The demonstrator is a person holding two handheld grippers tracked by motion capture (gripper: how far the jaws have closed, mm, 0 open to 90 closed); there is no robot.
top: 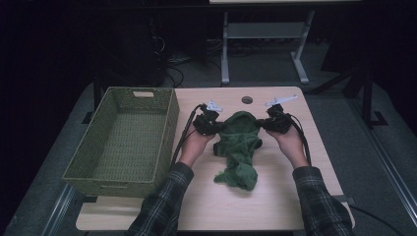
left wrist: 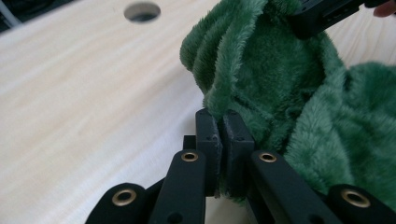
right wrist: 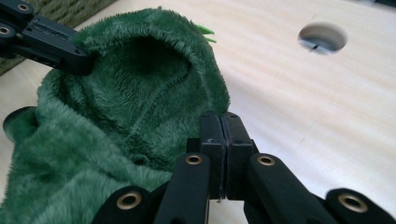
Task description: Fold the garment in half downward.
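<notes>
I have the green fleece cloth (top: 238, 147) at the middle of the counter (top: 275, 206), its far edge lifted between my two grippers and its near end bunched on the wood. The left gripper (left wrist: 224, 123) is clamped on a fold of the pile; the pinched strip disappears between the pads, so I cannot see how deep it sits. The right gripper (right wrist: 224, 123) has its pads pressed together at the cloth's rim, and whatever fabric is between them is hidden. From above, both grippers are dark shapes against my hands and their jaws are hard to make out. The cloth's underside and the folds inside its raised hollow are in shadow. A woven green basket (top: 125, 140) stands just left of it, and a round cable hole (top: 247, 100) sits beyond.
</notes>
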